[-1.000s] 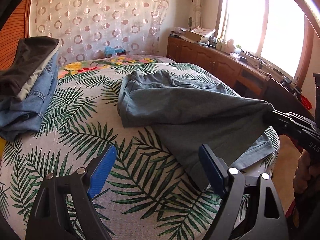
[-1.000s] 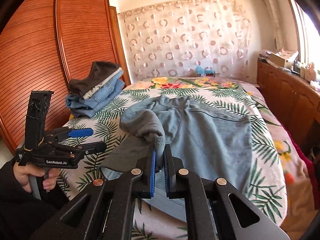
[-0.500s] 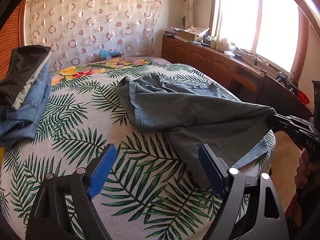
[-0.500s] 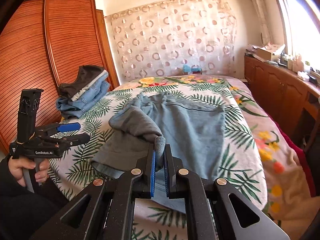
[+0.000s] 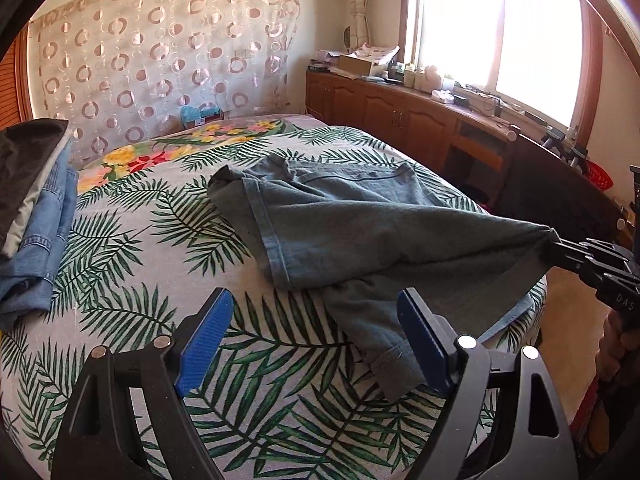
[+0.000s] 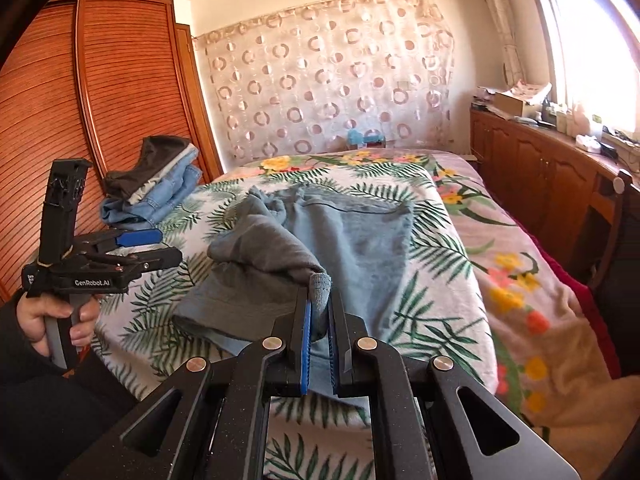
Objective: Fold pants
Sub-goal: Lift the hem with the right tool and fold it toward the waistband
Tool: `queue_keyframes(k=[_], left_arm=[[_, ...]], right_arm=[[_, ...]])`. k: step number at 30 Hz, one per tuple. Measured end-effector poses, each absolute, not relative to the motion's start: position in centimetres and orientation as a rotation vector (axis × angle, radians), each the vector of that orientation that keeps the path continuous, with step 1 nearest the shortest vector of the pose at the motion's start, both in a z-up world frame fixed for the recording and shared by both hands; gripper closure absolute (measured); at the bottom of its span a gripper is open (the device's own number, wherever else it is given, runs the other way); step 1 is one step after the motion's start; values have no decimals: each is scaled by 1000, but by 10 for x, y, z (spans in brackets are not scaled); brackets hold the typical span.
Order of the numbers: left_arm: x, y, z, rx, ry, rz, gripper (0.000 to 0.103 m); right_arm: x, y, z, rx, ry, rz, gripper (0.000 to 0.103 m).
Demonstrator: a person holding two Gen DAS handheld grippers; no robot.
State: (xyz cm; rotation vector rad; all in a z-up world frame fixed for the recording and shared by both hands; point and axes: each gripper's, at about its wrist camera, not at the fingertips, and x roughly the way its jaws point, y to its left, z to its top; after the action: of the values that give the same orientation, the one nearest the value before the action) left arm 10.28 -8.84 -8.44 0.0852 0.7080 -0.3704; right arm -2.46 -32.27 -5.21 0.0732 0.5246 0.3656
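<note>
Now the bed (image 5: pixel 132 240), soft under a palm-leaf cover, carries our grey-blue pants (image 5: pixel 360 216), long axis running from its foot toward the curtain. Our right gripper (image 6: pixel 318 320) pinches a lifted corner at the foot; our left gripper (image 5: pixel 316 340) gapes empty over the nearer limp hem.

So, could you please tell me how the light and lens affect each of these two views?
Left wrist view: the window is blown out white, and the fisheye bows the bed. Right wrist view: glare washes out the upper right corner; the pants stay evenly lit and sharp.
</note>
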Motion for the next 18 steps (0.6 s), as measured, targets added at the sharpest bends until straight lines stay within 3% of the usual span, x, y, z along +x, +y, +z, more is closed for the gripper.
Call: queue_keyframes(k=[18], left_arm=[[106,-104,-109,121,772,-376,18]], right_arm=[[-14,-319,-55,91,655,344,96]])
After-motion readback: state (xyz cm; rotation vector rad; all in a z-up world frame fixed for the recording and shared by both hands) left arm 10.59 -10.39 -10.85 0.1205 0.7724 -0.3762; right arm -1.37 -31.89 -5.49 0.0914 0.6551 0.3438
